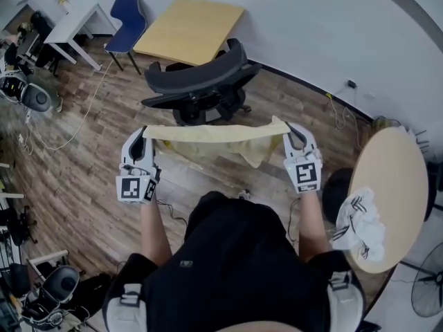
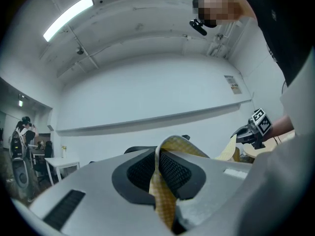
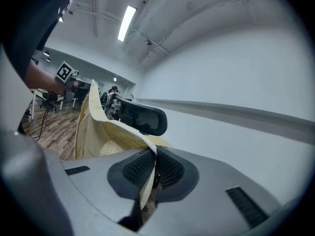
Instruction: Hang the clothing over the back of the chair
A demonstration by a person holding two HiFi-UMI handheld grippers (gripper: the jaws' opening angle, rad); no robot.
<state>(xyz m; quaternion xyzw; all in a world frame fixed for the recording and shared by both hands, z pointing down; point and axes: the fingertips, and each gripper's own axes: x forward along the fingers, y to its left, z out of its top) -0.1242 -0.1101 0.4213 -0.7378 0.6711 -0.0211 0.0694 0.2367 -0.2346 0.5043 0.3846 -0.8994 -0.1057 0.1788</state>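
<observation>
Pale yellow clothing (image 1: 214, 138) with a fine check weave, in front of the black mesh office chair (image 1: 201, 81), tan-topped square table (image 1: 190, 30) behind that chair, blue side chair (image 1: 128, 23) to its left, brown plank floor (image 1: 83, 158) under it

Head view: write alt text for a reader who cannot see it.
A person seen from above holds a pale yellow garment stretched between the left gripper and right gripper, in front of a black office chair. A round table bearing a white cloth stands at right.
</observation>
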